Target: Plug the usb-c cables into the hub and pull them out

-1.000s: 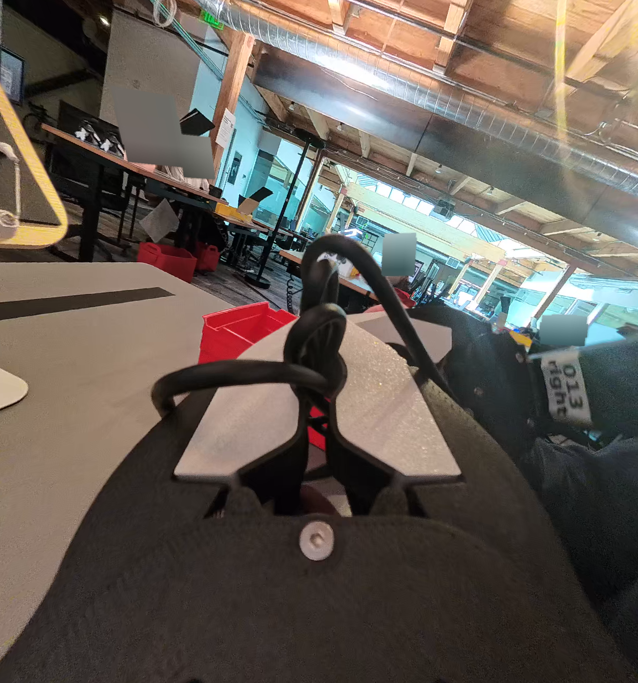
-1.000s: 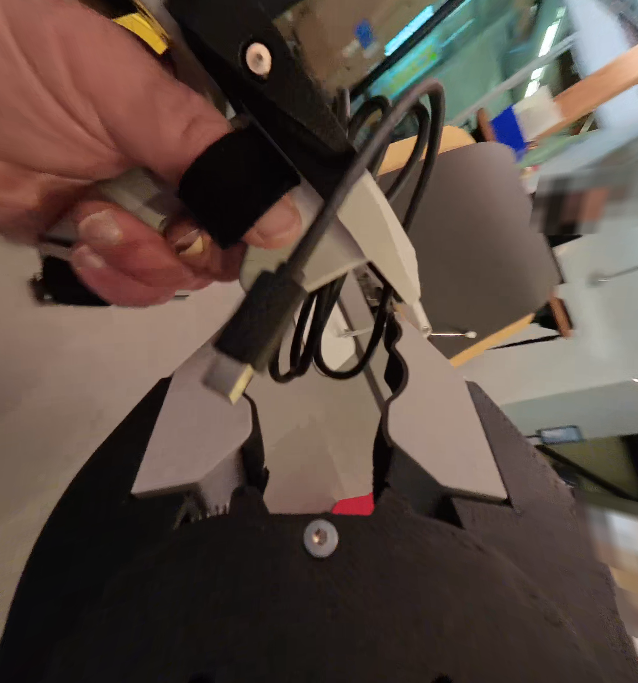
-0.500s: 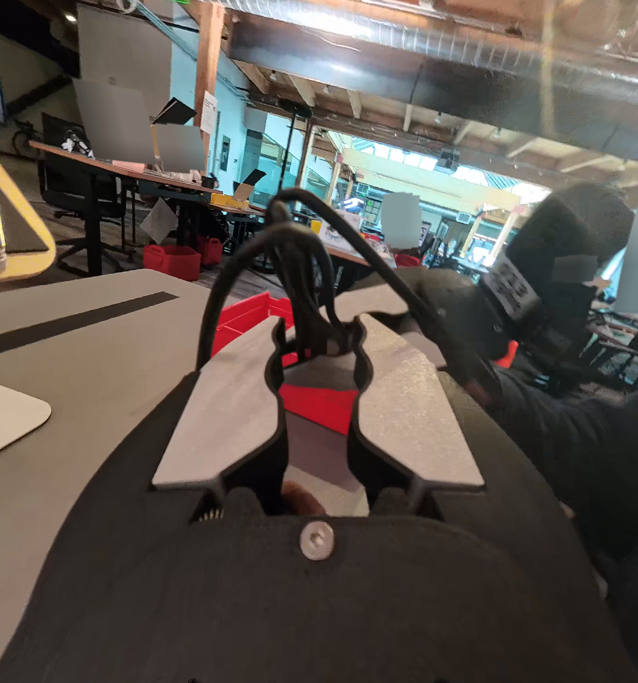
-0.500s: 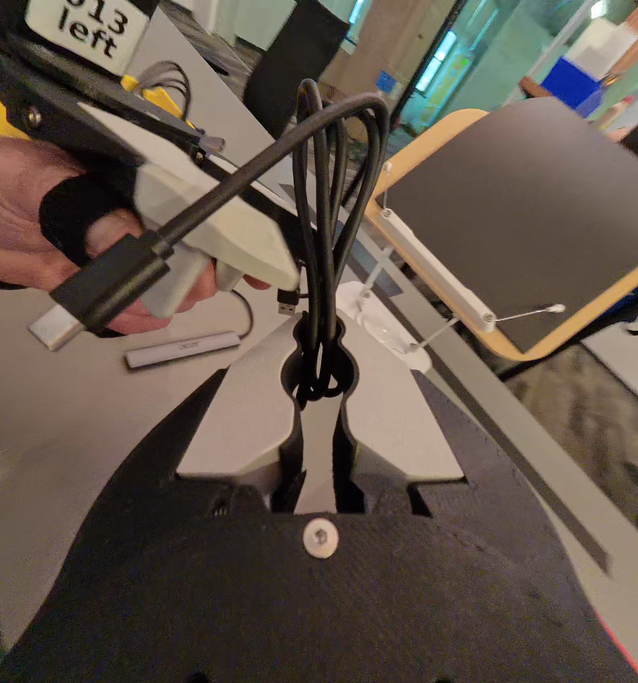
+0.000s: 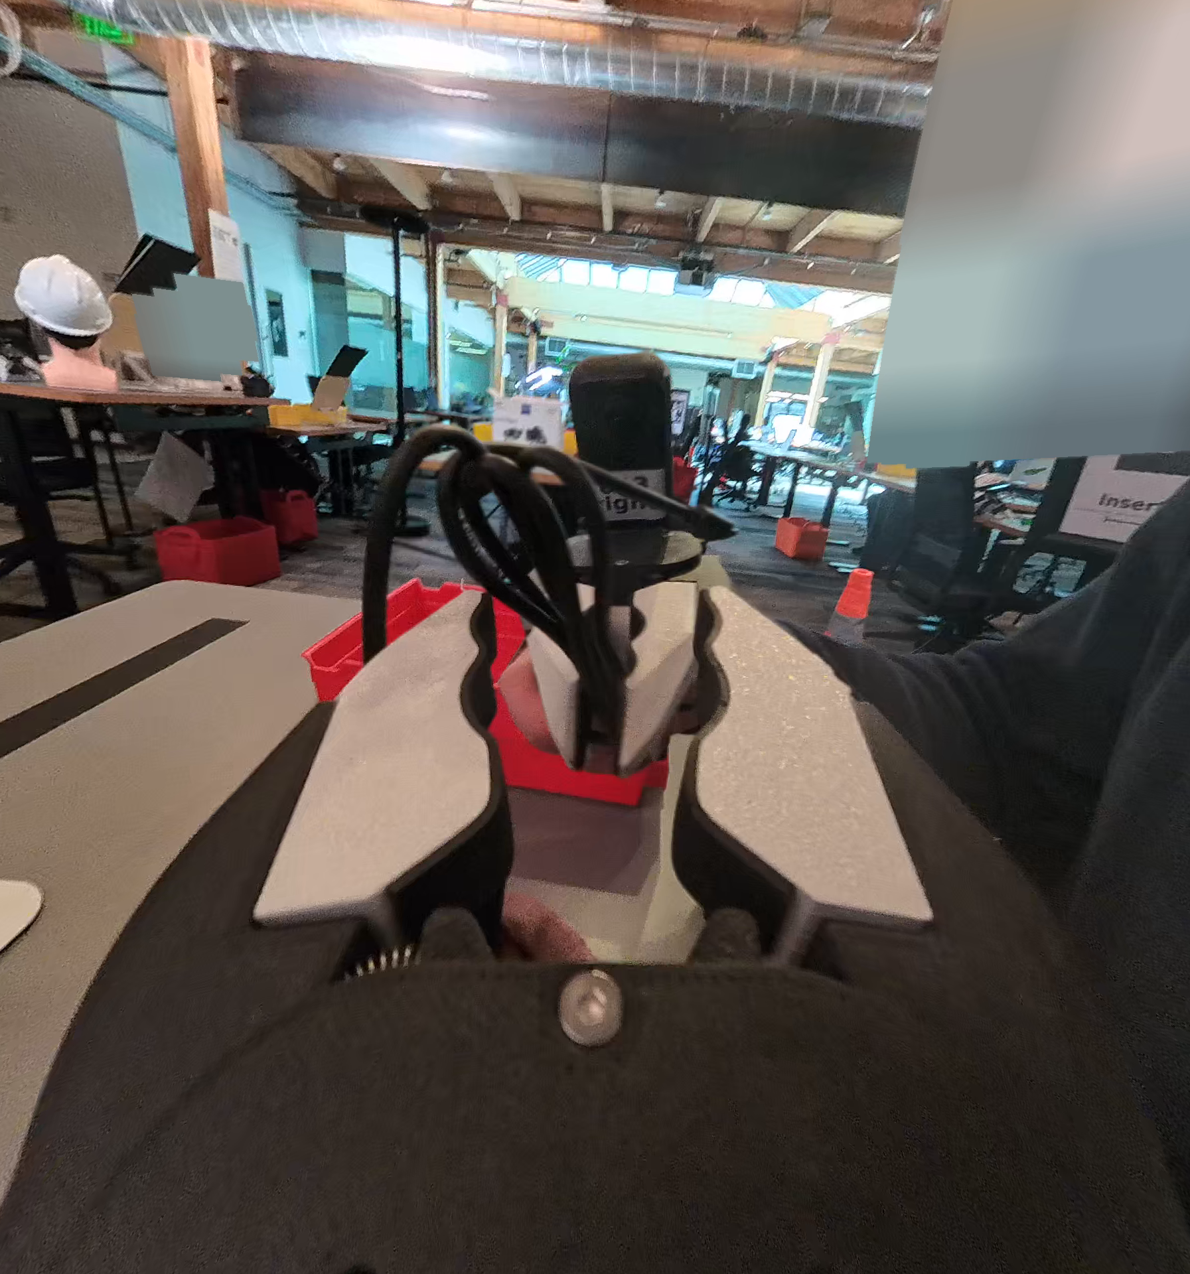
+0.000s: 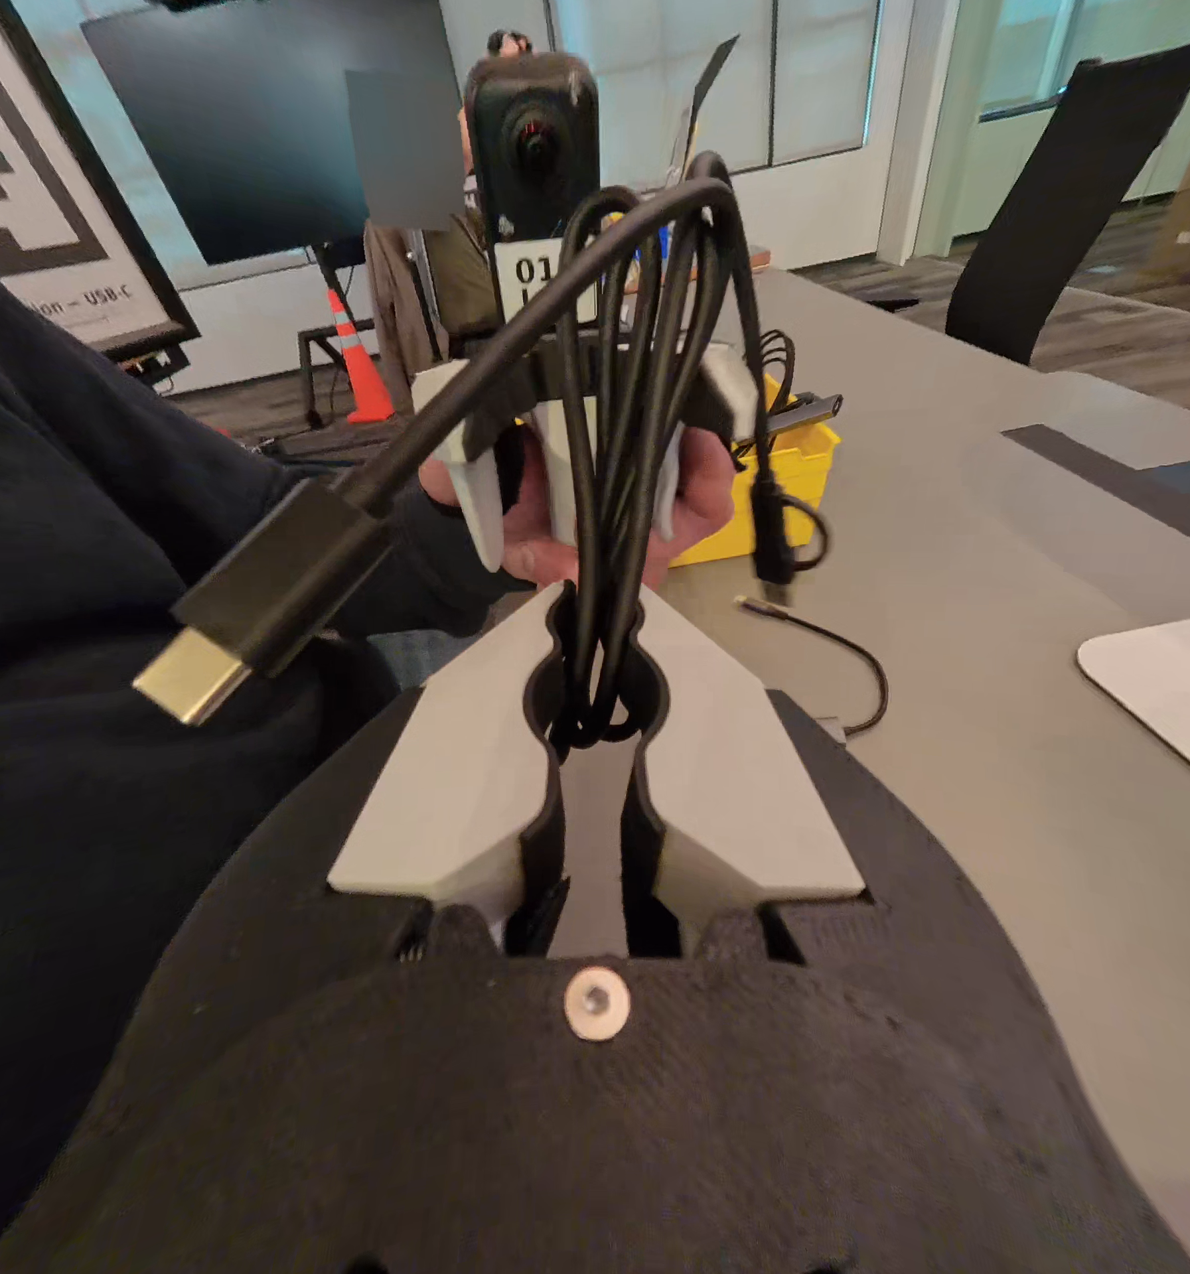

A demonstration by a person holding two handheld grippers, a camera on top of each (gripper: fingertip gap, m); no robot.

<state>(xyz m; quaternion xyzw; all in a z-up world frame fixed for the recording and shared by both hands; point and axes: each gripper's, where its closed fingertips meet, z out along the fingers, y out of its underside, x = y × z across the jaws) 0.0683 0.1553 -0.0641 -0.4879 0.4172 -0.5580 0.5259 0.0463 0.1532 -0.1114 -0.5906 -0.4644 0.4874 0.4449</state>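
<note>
1. Right claw [image 6: 595, 607]: jaws drawn close, clamping a folded bundle of black usb-c cable [image 6: 619, 441]. The loops sit in the rounded notch between the grey fingers [image 6: 475, 758] and rise upright above the tips.
2. One cable end arcs out to the left; its plug [image 6: 261, 600], black shell with a metal tip, hangs free in the air, touching nothing.
3. A second black connector [image 6: 771, 531] dangles on the right side of the bundle, above the desk [image 6: 992, 689].
4. Left claw [image 5: 595, 620]: jaws spread wide, gripping nothing. It faces the right claw head-on, with the bundle standing just beyond its tips; whether a strand brushes its left finger [image 5: 399, 751] is hard to tell.
5. On the desk: a thin black lead [image 6: 847, 655] ending in a small plug, lying loose beside the right claw. It runs to a grey piece mostly hidden behind the claw body, possibly the hub.
6. A yellow bin [image 6: 778, 496] behind the left claw holds more cables and a grey bar-shaped device [image 6: 812, 408]. A red bin [image 5: 578, 765] sits at the desk's far edge in the left wrist view.
7. A white pad corner [image 6: 1171, 689] lies at the right.
</note>
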